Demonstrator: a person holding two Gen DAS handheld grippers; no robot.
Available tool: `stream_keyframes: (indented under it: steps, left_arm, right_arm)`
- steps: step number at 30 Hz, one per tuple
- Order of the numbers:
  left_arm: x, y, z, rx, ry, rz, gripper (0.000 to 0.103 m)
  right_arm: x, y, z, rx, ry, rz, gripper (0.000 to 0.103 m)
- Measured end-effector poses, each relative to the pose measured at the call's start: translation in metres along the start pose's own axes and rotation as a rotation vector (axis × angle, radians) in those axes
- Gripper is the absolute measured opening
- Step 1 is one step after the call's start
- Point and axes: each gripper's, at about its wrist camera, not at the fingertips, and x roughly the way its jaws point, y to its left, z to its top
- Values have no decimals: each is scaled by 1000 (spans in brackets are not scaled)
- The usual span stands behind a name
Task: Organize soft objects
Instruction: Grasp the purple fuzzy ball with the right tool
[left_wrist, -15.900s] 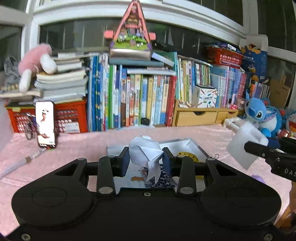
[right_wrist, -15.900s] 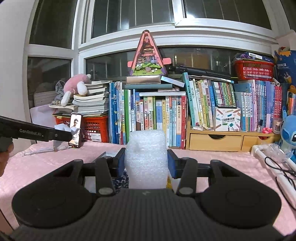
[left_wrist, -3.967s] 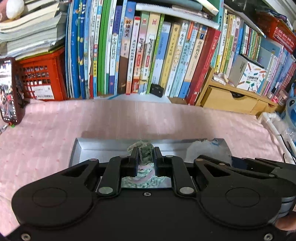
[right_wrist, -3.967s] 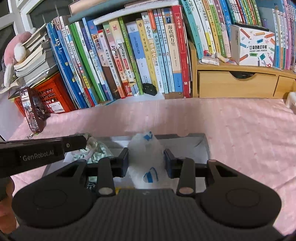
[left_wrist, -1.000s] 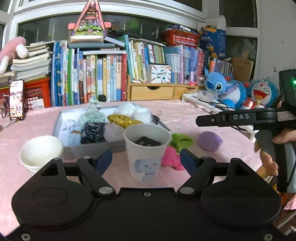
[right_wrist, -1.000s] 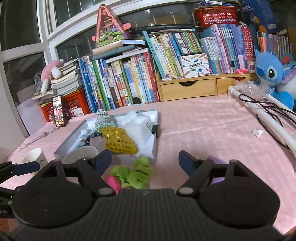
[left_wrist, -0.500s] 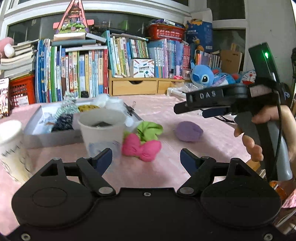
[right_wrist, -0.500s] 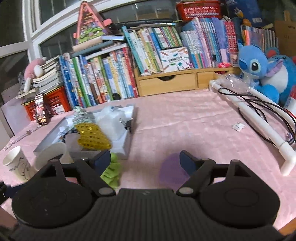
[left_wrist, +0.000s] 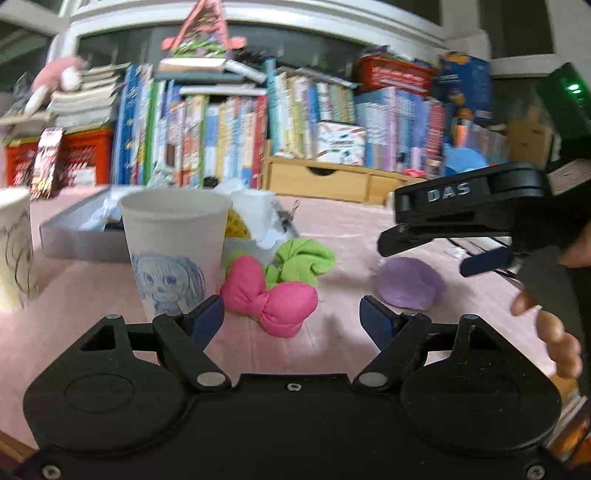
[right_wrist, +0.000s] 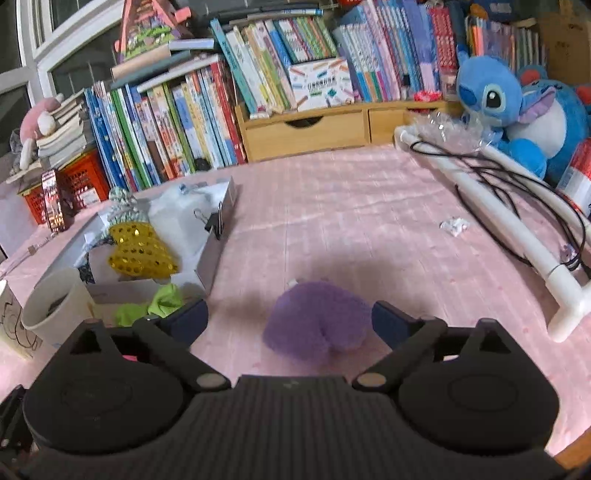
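Where the pink tablecloth (right_wrist: 351, 229) runs back to the wall, I see rows of books (right_wrist: 207, 110) under a window, a wooden drawer unit (right_wrist: 306, 133) and a blue plush toy (right_wrist: 491, 99). Near me a grey tray (right_wrist: 218, 243) holds a yellow sequin pouch (right_wrist: 140, 251) and a white bag. A paper cup (left_wrist: 173, 247) stands in front of it, crowding my left gripper (left_wrist: 291, 317), which is spread wide and empty before the pink bow (left_wrist: 269, 299) and green cloth (left_wrist: 299, 258). My right gripper (right_wrist: 290, 319) has just been opening; its jaws straddle the purple plush (right_wrist: 317, 321) without pressing it. A white pipe (right_wrist: 517, 218) with cables lies to the right.
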Motion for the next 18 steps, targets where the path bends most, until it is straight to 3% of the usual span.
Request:
stream_keyframes:
  steps: [4, 12, 17, 18]
  left_arm:
    - [20, -3, -1, -80, 34, 56, 78]
    - [35, -7, 2, -176, 0, 104, 75]
    - [41, 1, 3, -226, 14, 128, 49]
    - [41, 2, 3, -220, 15, 130, 48]
  right_arm:
    - [12, -7, 6, 22, 65, 16, 101]
    - [30, -17, 9, 83, 145, 47, 99]
    - [30, -20, 7, 102, 149, 42, 83]
    - [30, -21, 8, 103, 149, 39, 81]
